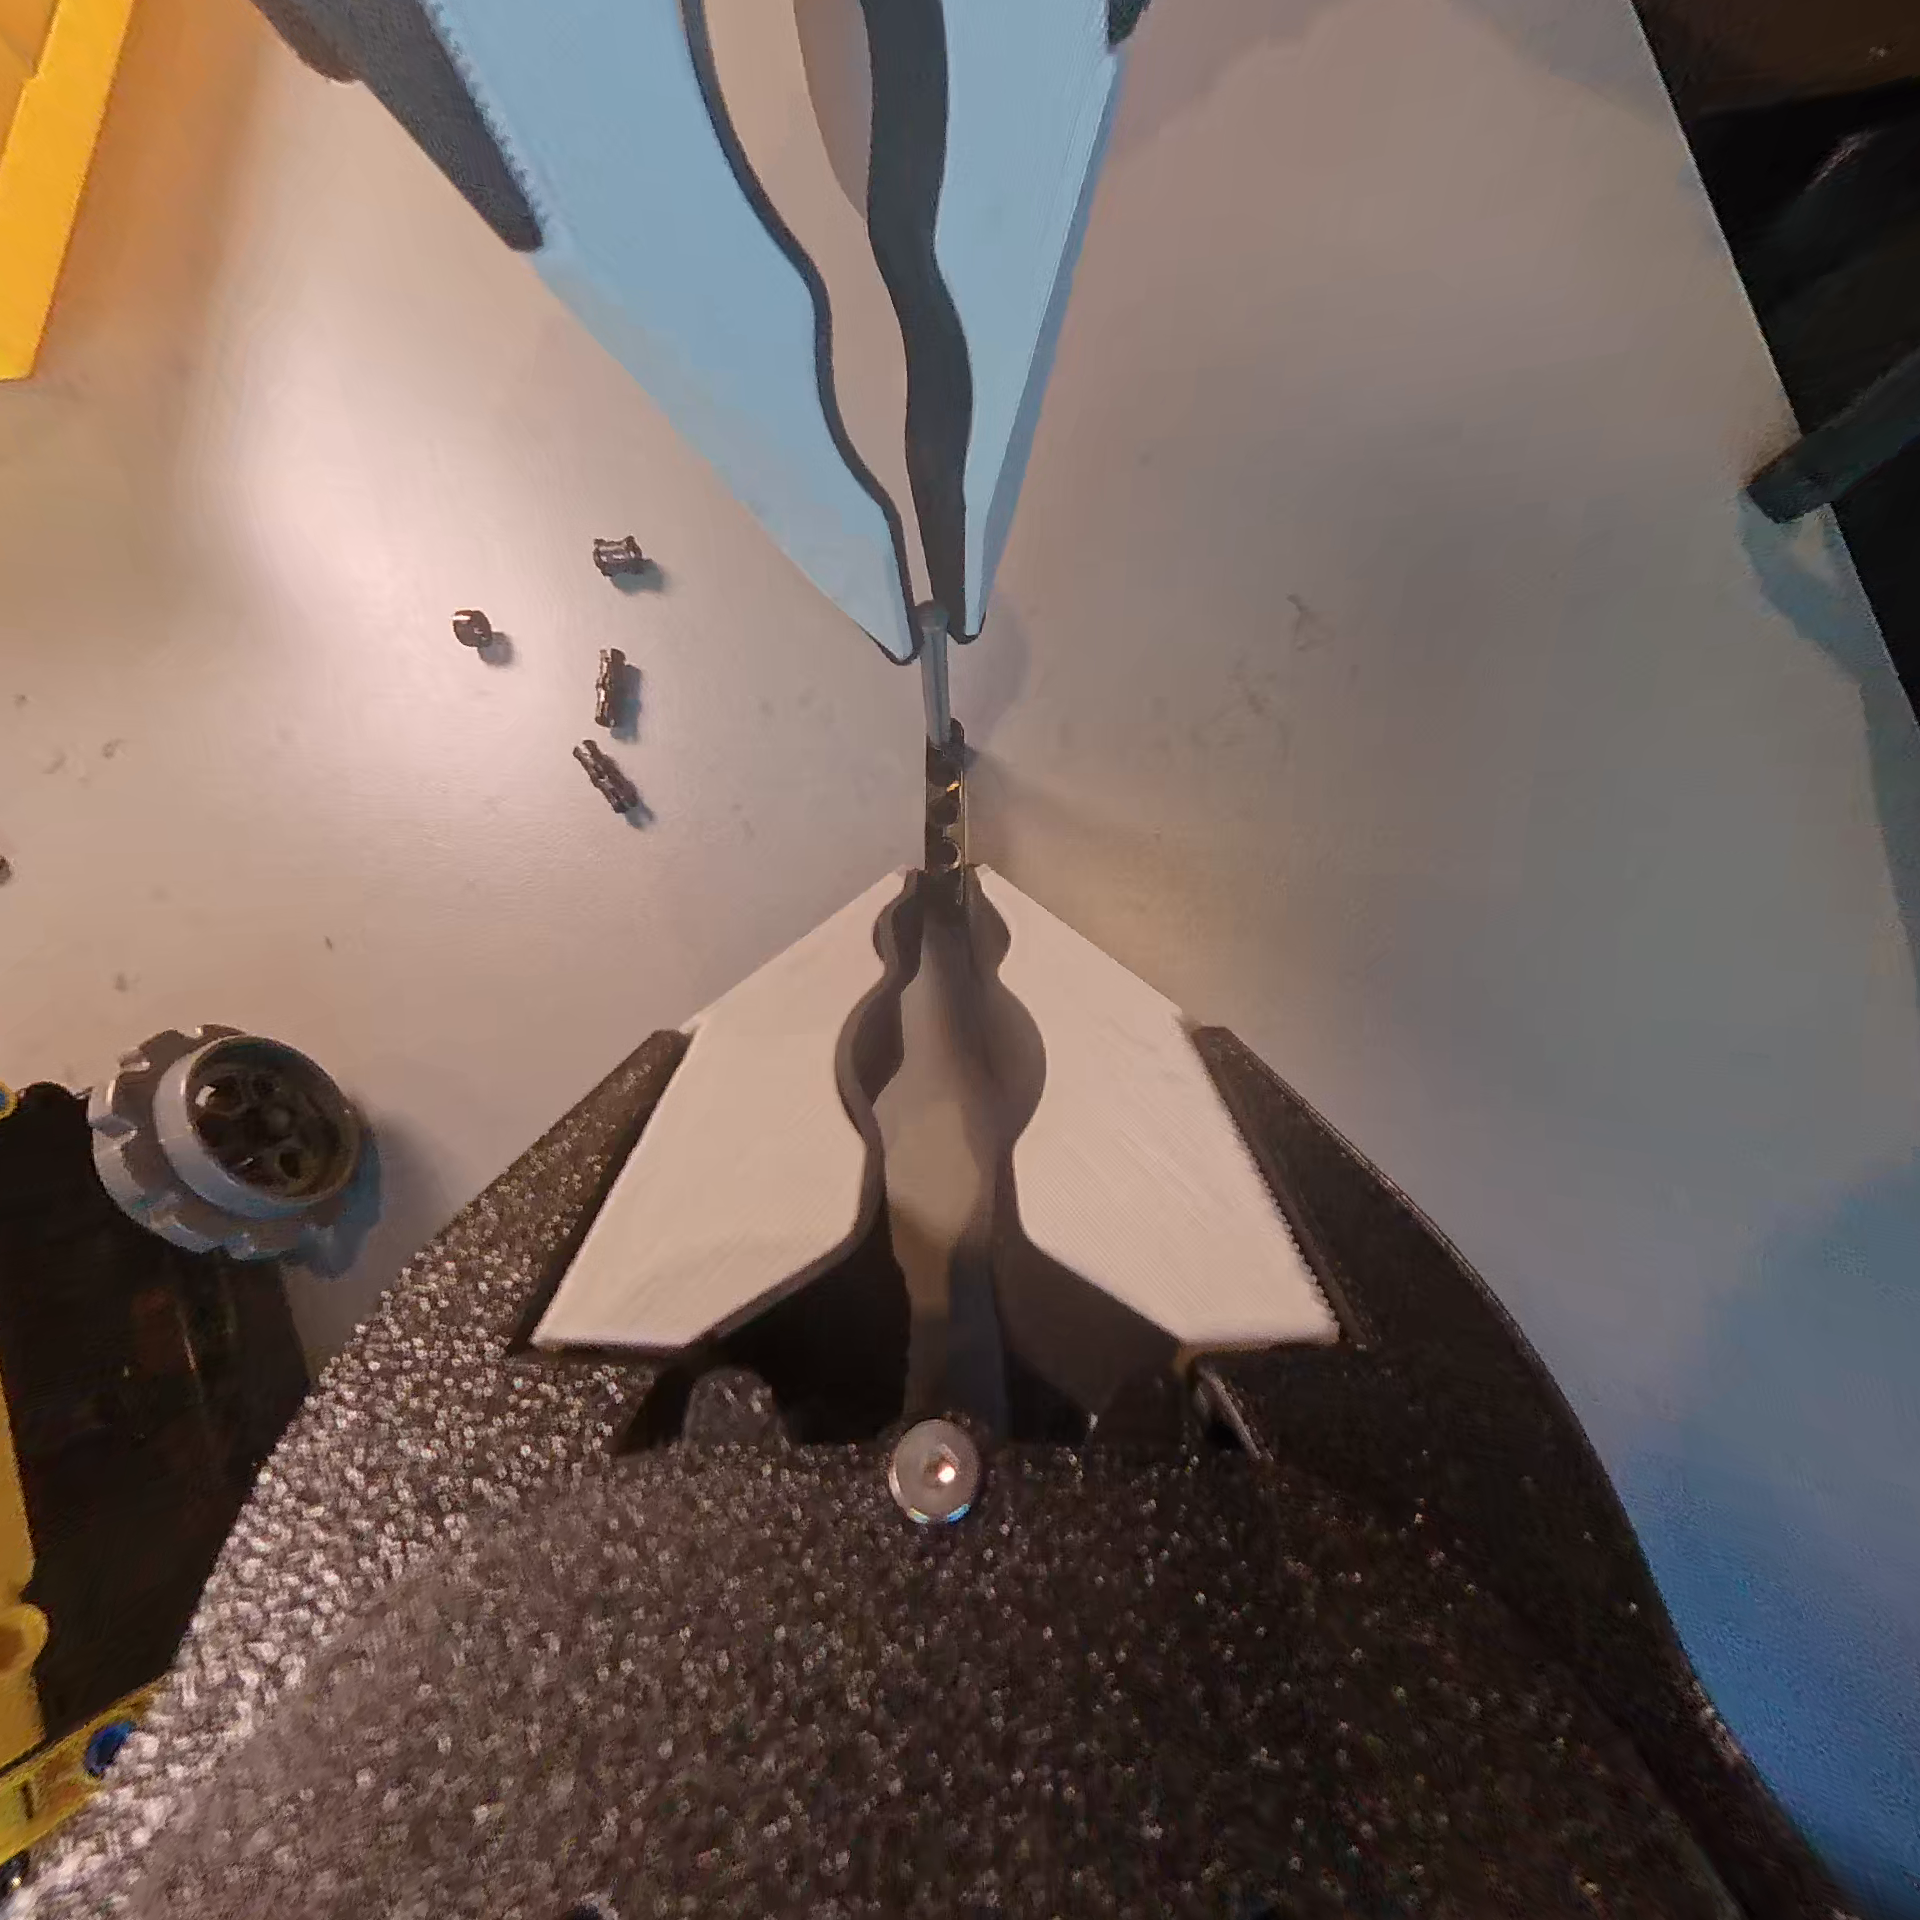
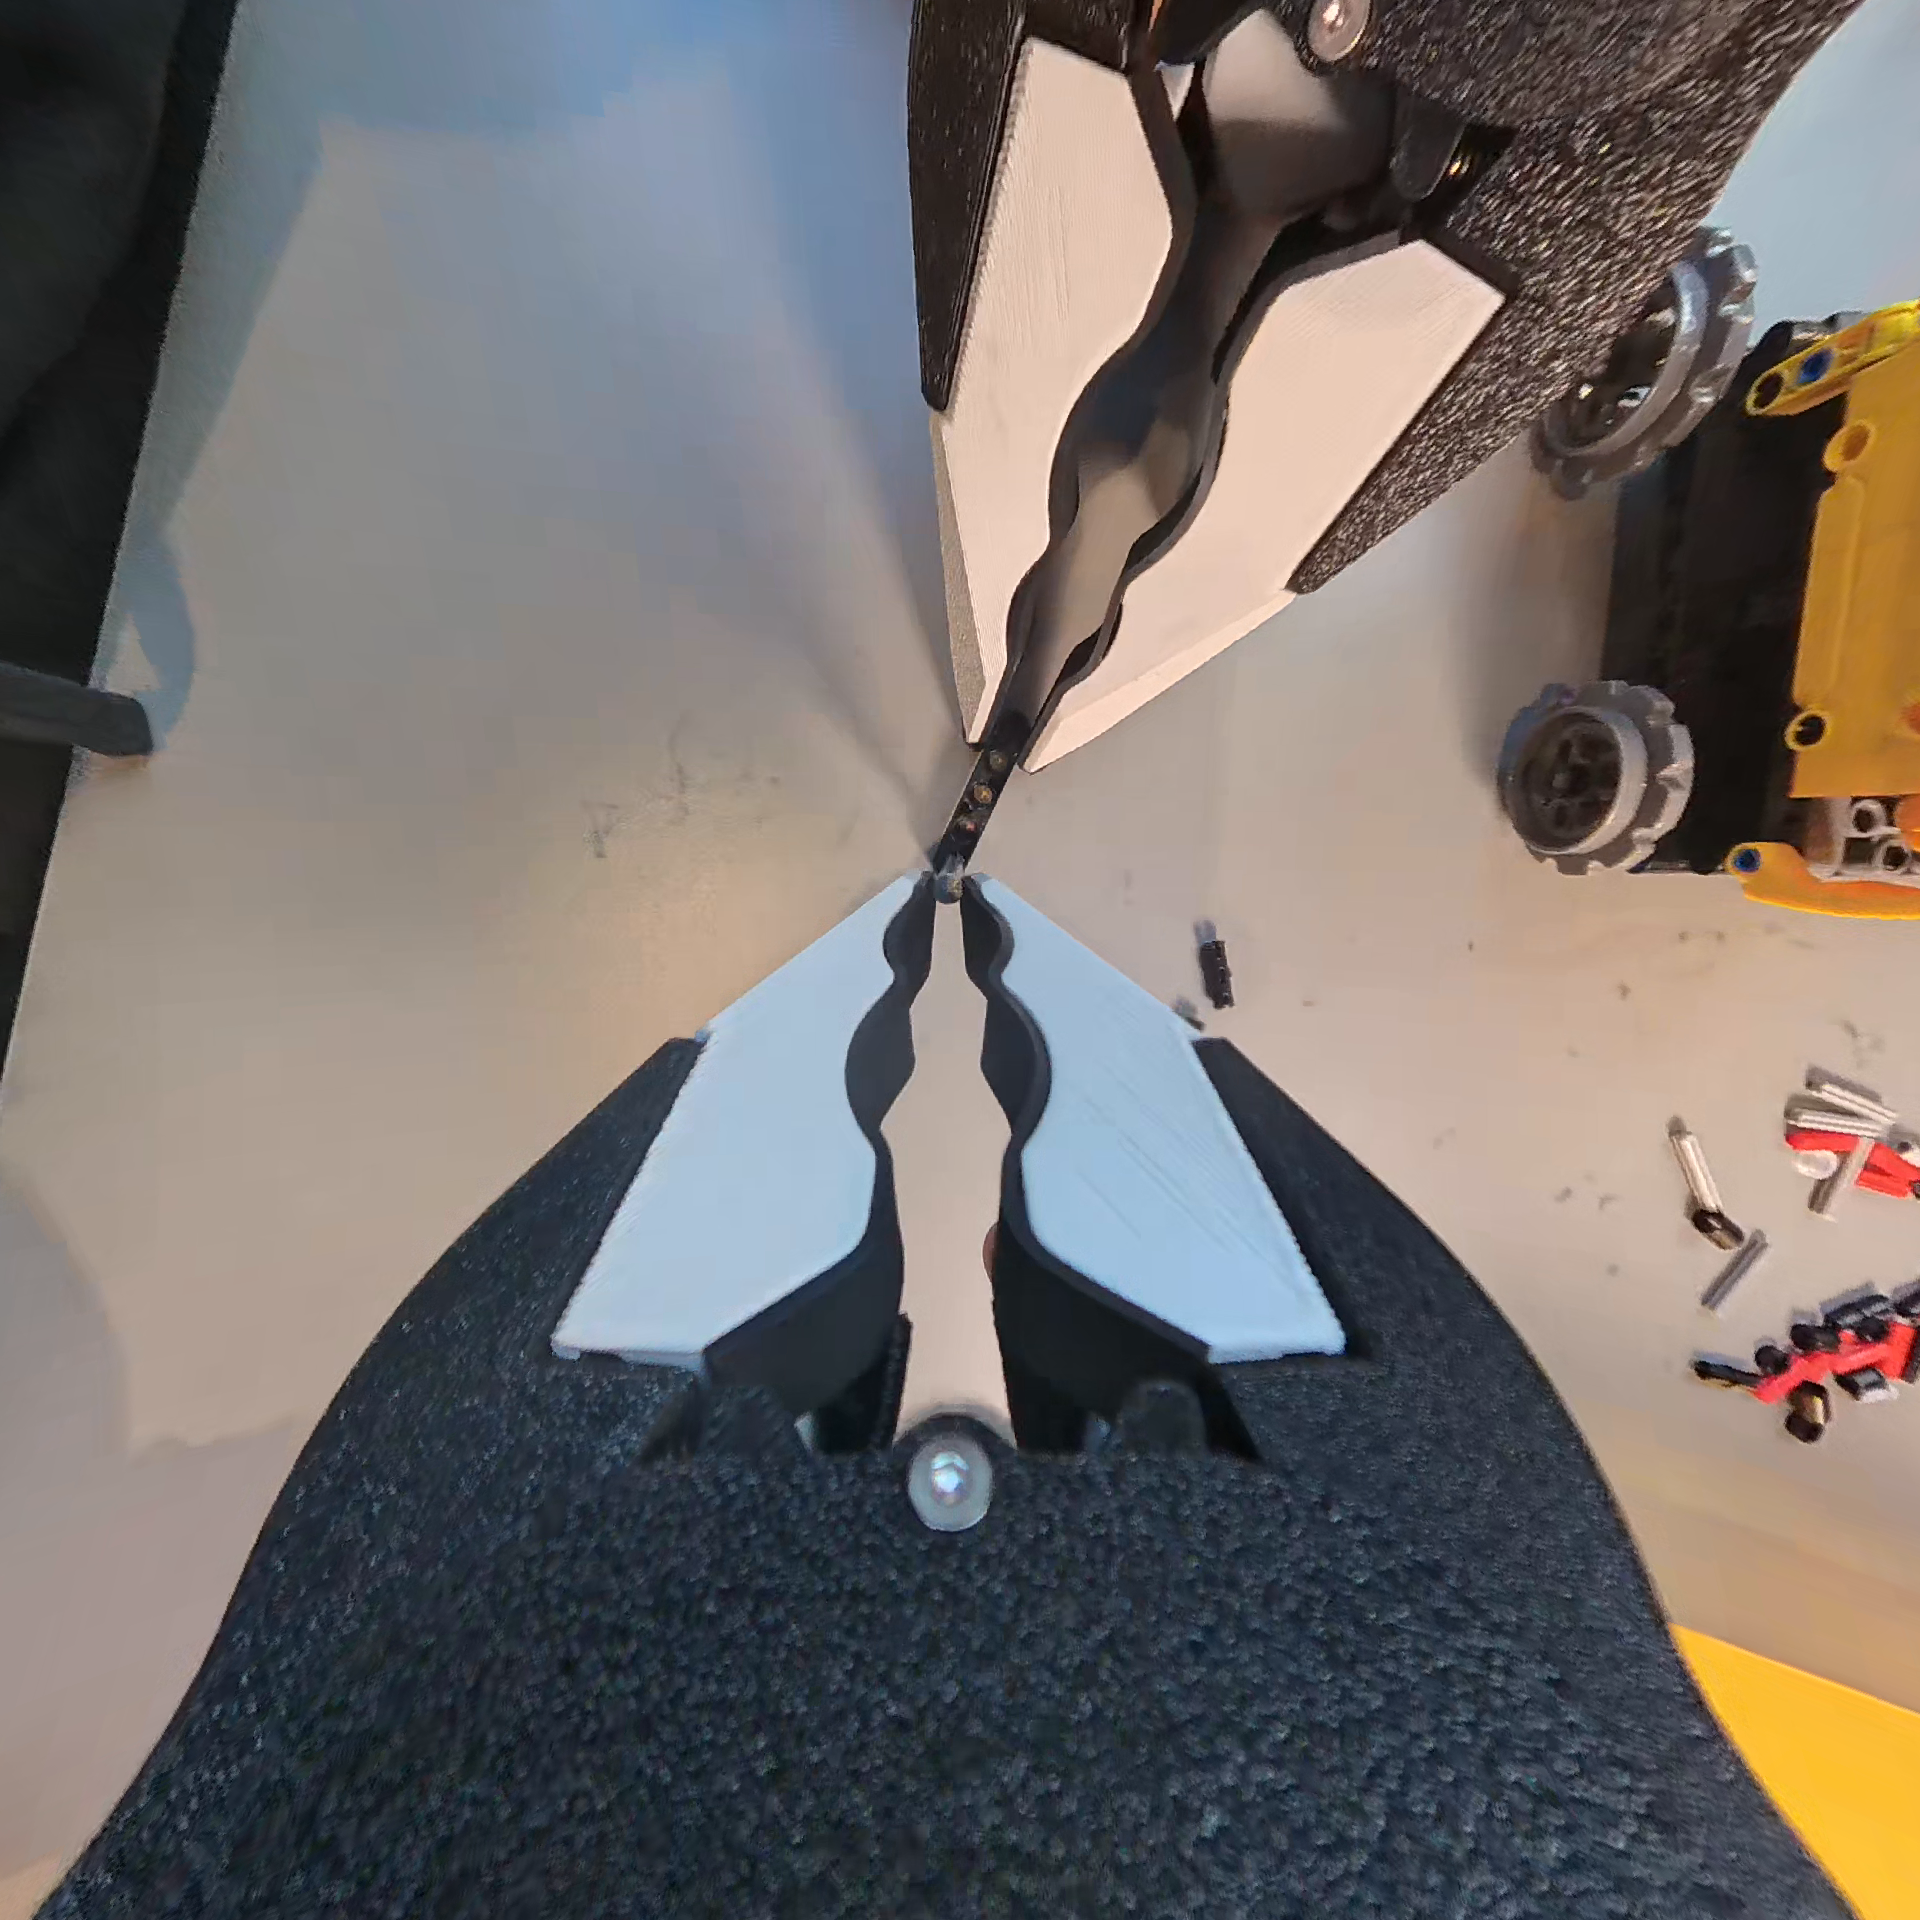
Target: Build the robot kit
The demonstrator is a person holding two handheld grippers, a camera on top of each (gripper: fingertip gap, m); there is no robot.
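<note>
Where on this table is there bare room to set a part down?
Bare tabletop lies left of both grippers, up to the dark edge. It is crowded on the other side: black pins, the yellow wheeled model and loose red and grey parts.

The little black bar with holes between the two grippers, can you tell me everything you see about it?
The black bar is a thin, narrow strip, plastic by its look, with a row of round holes along it. The left gripper is shut on one end and holds it above the pale table. At its other end a grey pin meets the bar; the right gripper is shut on that pin. Its full length is hidden inside the fingers.
</note>
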